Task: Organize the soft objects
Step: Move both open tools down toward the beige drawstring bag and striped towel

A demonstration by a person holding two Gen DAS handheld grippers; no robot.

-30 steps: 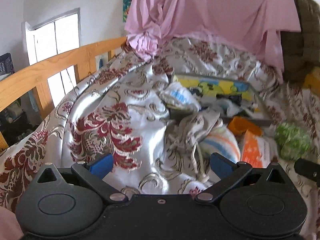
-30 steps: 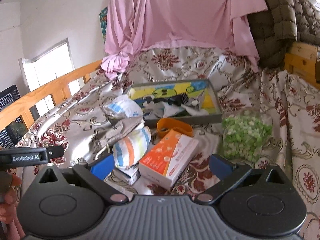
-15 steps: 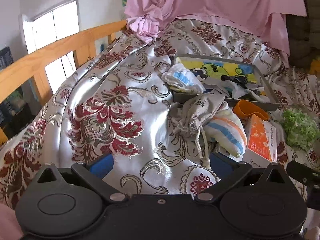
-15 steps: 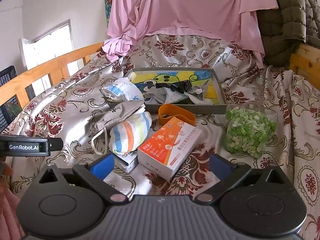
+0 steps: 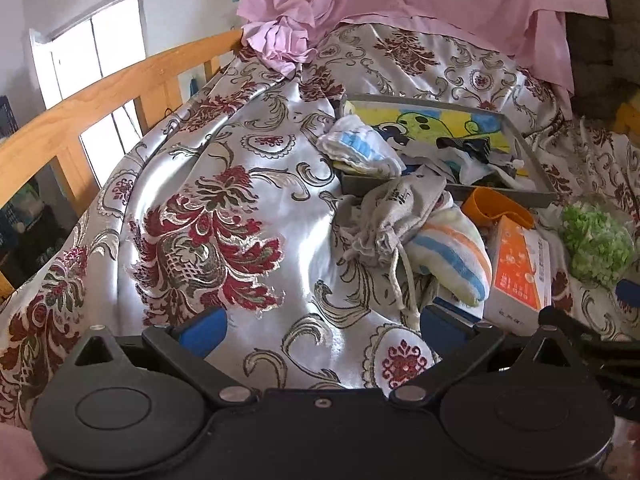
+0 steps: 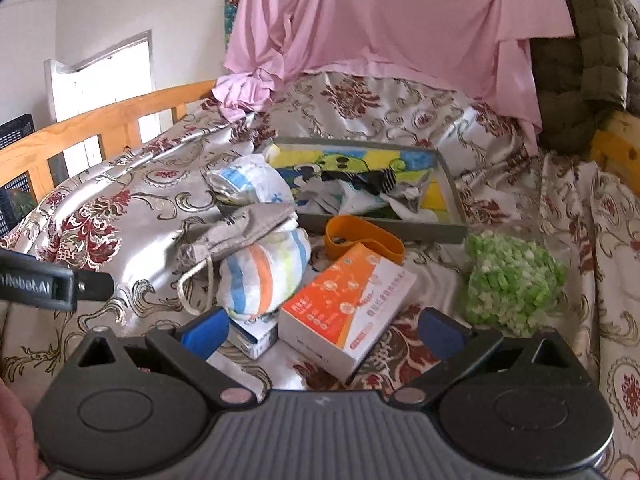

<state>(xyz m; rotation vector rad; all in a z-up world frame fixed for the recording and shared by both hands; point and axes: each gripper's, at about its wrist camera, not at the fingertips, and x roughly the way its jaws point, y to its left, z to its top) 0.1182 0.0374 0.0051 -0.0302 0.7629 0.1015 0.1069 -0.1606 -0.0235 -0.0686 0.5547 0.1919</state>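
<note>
Both tongs gape wide and empty: left tongs over bare bedspread, striped cloth bundle just ahead of the right tongs, grey tray farther beyond

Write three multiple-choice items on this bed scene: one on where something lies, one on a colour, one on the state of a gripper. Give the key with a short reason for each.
1. Where does the grey drawstring pouch lie?
A. inside the tray
B. on top of the striped bundle
C. under the orange box

2. What colour are the pieces in the clear bag?
A. green
B. red
C. blue

3. How does the right gripper stand?
A. shut on the box
B. shut on the bag
C. open, holding nothing

Key: 1 B, the pouch drapes over the bundle, in front of the grey tray. 2 A, the bag is full of green bits. 3 C, its blue pads sit wide apart, touching nothing.
</note>
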